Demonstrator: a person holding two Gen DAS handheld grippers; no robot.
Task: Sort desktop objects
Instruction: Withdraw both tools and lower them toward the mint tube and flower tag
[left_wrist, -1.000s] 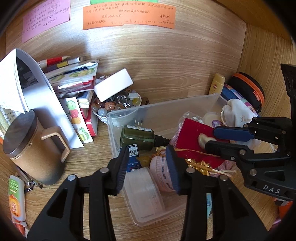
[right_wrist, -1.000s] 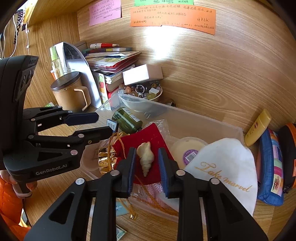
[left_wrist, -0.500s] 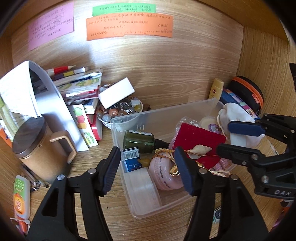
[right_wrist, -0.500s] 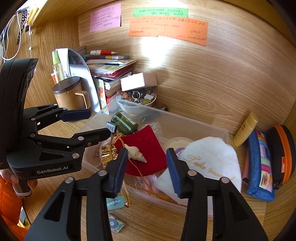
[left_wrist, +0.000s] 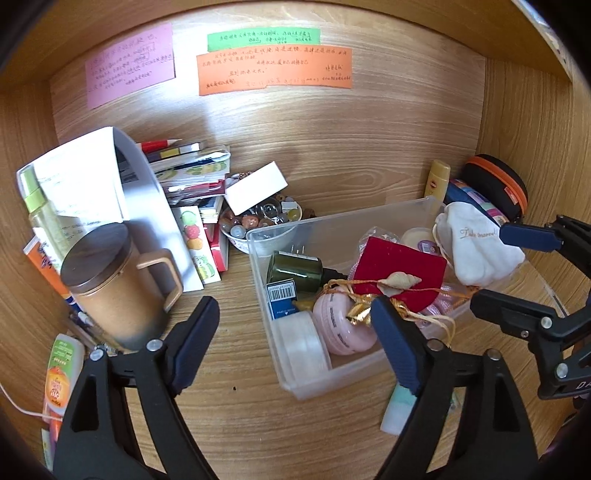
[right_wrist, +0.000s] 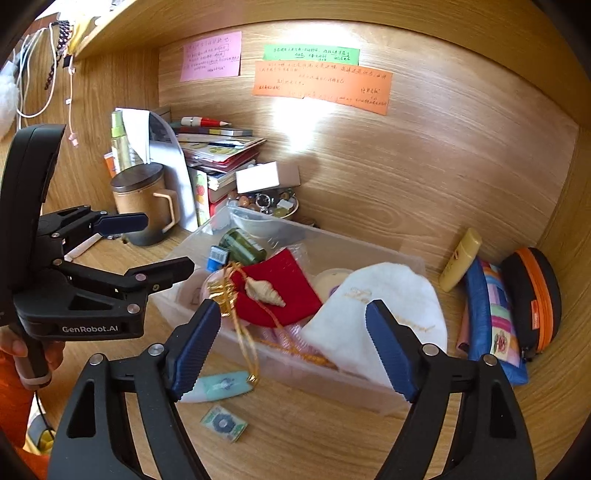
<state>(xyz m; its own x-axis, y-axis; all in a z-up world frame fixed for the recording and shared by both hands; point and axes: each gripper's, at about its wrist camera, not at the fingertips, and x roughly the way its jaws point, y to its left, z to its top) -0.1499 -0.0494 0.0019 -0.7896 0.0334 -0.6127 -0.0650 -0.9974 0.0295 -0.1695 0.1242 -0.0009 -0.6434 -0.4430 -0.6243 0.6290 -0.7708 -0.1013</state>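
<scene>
Both my claws, left (left_wrist: 291, 336) and right (right_wrist: 291, 347), are opening empty over the bin (left_wrist: 369, 218), shell (right_wrist: 264, 291) inside; next, I judge, pick the loose packet (right_wrist: 224, 424)

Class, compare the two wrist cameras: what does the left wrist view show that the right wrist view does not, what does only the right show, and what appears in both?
Only the left wrist view: the squeeze tube lying at the desk's near-left edge, and the clear round tub in the bin's front corner.

Only the right wrist view: the small green packet on the desk, the white cables hanging at upper left, and a hand holding the left gripper.

Both: the plastic bin, seashell, red pouch, lidded mug and orange note.
</scene>
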